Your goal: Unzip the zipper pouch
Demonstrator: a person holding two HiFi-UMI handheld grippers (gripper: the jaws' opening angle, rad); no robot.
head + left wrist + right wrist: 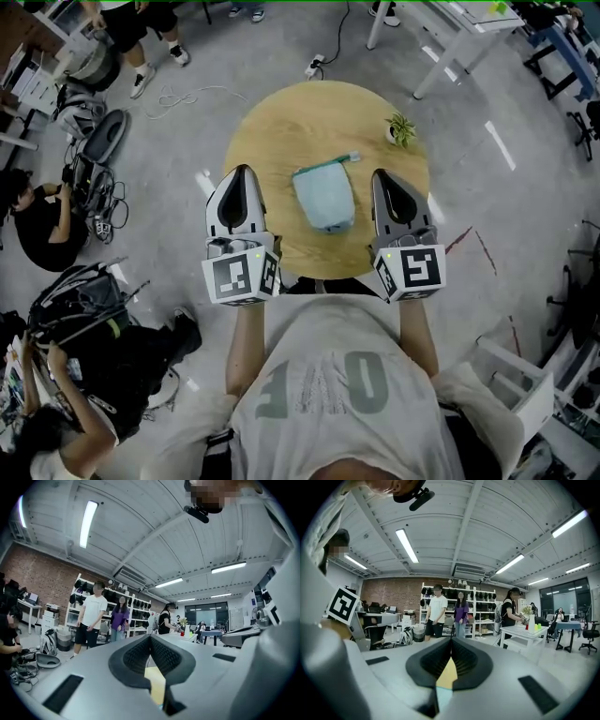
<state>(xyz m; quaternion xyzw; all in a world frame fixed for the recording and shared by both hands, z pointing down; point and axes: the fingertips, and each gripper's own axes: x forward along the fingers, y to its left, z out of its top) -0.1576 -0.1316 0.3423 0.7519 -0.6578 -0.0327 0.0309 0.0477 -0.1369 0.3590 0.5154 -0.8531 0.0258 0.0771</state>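
A light blue zipper pouch (323, 197) lies in the middle of a round wooden table (272, 131), its zipper end with a small pull pointing to the far right. My left gripper (243, 171) hovers just left of the pouch, and my right gripper (382, 175) just right of it; neither touches it. Both are shut with nothing between the jaws. In the left gripper view the left gripper (150, 637) points out at the room with its black pads together. The right gripper (451, 640) looks the same in its own view. Neither gripper view shows the pouch clearly.
A small potted plant (401, 129) stands at the table's far right edge. Bags and cables (89, 169) lie on the floor to the left, where people sit. A white desk (469, 28) stands at the far right. People (437, 609) stand by the shelves.
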